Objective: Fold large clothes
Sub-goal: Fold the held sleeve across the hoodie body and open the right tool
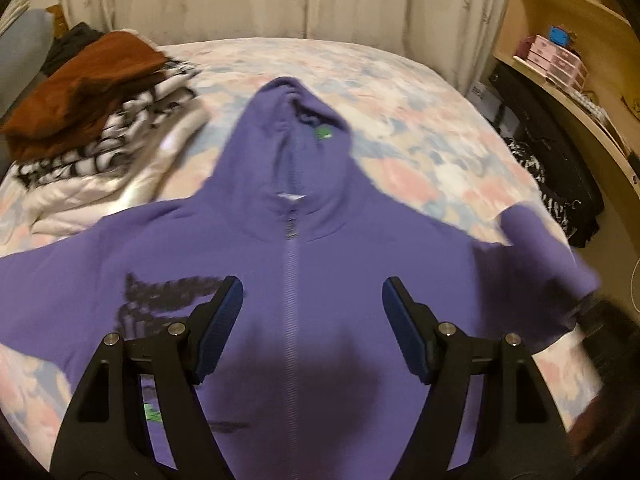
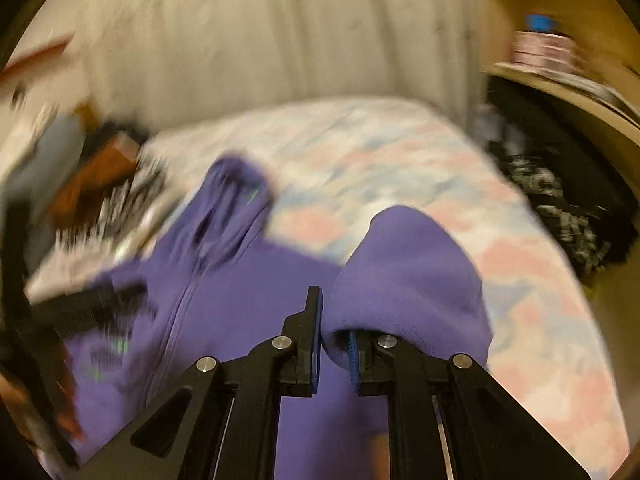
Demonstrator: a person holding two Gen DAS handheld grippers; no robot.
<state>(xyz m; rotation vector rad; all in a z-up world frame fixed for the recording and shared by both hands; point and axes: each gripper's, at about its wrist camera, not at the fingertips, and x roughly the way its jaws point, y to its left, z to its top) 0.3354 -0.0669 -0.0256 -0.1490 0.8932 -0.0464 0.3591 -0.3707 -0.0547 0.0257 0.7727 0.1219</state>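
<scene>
A purple zip hoodie (image 1: 288, 248) lies front up on the bed, hood pointing away, with a dark print on its left chest. My left gripper (image 1: 312, 300) is open and empty, hovering over the hoodie's chest astride the zip. My right gripper (image 2: 334, 320) is shut on the hoodie's right sleeve (image 2: 408, 272), which bulges up over the right finger. In the left wrist view that sleeve (image 1: 540, 248) is lifted and blurred at the right. The left gripper (image 2: 100, 300) shows as a dark blur in the right wrist view.
A pile of clothes (image 1: 92, 120), brown, black-and-white and cream, sits on the floral bedspread (image 1: 420, 128) at the far left. A curtain hangs behind the bed. Wooden shelves (image 1: 568, 60) and dark clothing (image 1: 560, 184) stand along the right side.
</scene>
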